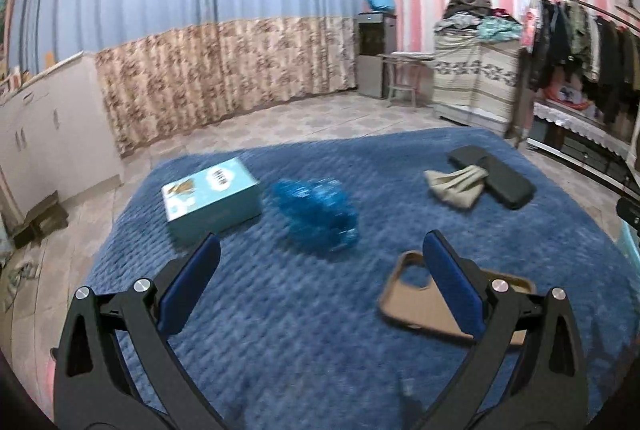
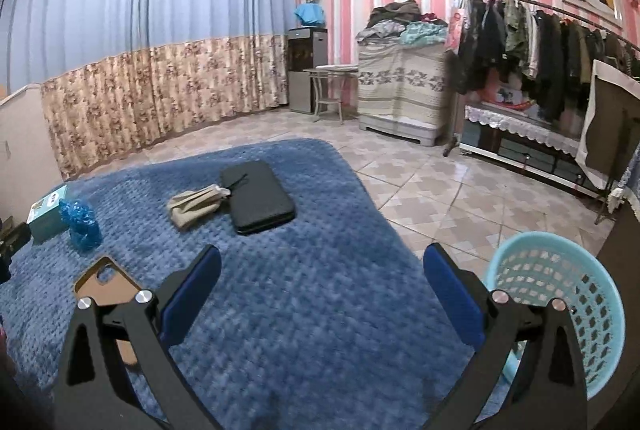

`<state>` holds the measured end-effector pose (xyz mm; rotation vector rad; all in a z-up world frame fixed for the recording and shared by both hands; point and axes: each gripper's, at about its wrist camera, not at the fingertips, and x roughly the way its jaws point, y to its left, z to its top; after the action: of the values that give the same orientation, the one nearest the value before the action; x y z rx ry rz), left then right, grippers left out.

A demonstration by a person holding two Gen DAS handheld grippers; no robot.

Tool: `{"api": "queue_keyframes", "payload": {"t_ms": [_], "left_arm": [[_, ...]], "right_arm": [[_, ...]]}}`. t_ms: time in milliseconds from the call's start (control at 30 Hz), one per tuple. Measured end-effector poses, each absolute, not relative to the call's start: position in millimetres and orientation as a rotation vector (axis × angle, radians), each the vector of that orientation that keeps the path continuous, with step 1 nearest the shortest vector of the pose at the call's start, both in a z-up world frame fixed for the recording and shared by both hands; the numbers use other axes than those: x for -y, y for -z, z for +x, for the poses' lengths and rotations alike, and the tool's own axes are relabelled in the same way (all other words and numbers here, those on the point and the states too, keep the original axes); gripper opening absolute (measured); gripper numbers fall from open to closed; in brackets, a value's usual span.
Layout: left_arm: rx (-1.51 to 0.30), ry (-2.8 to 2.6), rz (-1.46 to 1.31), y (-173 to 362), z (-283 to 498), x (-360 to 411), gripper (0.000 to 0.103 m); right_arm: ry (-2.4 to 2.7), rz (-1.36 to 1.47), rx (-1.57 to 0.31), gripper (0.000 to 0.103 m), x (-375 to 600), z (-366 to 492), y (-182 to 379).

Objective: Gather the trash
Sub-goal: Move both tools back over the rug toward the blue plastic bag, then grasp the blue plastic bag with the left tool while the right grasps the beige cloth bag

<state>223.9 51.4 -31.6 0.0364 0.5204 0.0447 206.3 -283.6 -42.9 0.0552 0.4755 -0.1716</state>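
A crumpled blue plastic wrapper point(image 1: 316, 214) lies on the blue blanket point(image 1: 304, 330), just right of a light blue box point(image 1: 210, 200). My left gripper point(image 1: 320, 254) is open and empty, hovering just short of the wrapper. A tan phone case point(image 1: 424, 304) lies partly under its right finger. In the right wrist view the wrapper point(image 2: 80, 224) and box point(image 2: 46, 216) sit far left. My right gripper point(image 2: 320, 262) is open and empty above the blanket point(image 2: 320, 310). A light blue mesh basket point(image 2: 560, 306) stands on the floor beside it, at the right.
A beige cloth point(image 1: 456, 184) and a black case point(image 1: 496, 176) lie at the blanket's far right; the cloth point(image 2: 196, 208), black case point(image 2: 260, 196) and phone case point(image 2: 106, 284) also show in the right wrist view. A clothes rack point(image 2: 540, 42) and covered cabinet point(image 2: 400, 90) stand beyond the tiled floor.
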Motion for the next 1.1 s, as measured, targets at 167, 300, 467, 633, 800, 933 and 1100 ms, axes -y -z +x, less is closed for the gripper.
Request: {"api": "queue_keyframes", "payload": {"t_ms": [167,300,467,633,800,933,1100], "left_arm": [[-0.544,-0.098,0.025,41.5,239.3,-70.4,0.098],[-0.586,-0.11,-0.001,52.8,265.2,-75.3,0.098],[-0.628,-0.141,0.0,60.4,297.5,-66.5,0.098],[-0.66,-0.114,-0.009,65.4,330.8,-58.7,0.098],[-0.665,-0.097,-0.03,72.3,340.9,-56.8,0.089],[-0.715,-0.07,-0.024,84.8,350.3,-53.1,0.067],[-0.731,-0.065,-0.031,92.3,354.2,-51.9,0.046]], "right_arm": [[0.151,0.044,-0.494,0.099,273.3,223.0,51.5],[0.146,0.04,-0.512,0.099,267.6,234.3,58.7],[0.147,0.022,-0.532,0.099,268.7,242.5,65.9],[0.151,0.044,-0.545,0.099,273.9,254.8,68.0],[0.137,0.037,-0.55,0.099,268.5,276.8,66.7],[0.112,0.013,-0.561,0.099,256.8,297.3,68.7],[0.04,0.035,-0.579,0.099,240.5,320.6,70.0]]}}
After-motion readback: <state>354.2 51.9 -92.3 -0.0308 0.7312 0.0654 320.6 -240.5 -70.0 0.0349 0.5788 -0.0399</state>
